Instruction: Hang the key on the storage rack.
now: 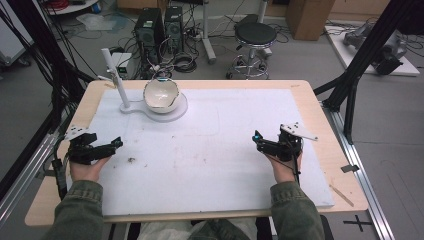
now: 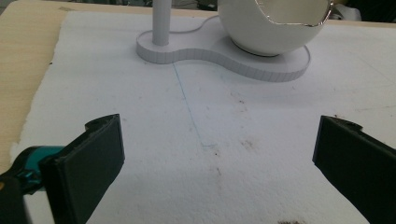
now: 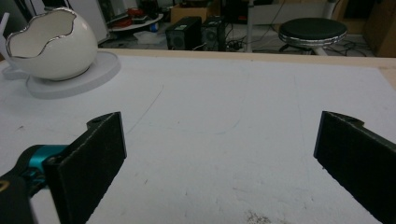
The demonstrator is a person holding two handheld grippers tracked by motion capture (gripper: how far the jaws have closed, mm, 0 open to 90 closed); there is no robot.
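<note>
Both grippers are being held low over the white mat (image 1: pixel 210 150), well apart from each other and from the eggshell-shaped bowl (image 1: pixel 161 93), which is being kept on its white stand (image 1: pixel 165 111) at the far left of the mat beside an upright post (image 1: pixel 116 80). The left gripper (image 1: pixel 117 143) is being held wide open with nothing between its jaws, and it is being pointed toward the bowl (image 2: pixel 273 28), likely so a reach can be started from there. The right gripper (image 1: pixel 256 138) is likewise being held wide open and empty, angled leftward across the mat, with the bowl (image 3: pixel 49 44) far off. A small dark speck (image 1: pixel 131 160) is lying on the mat near the left gripper.
</note>
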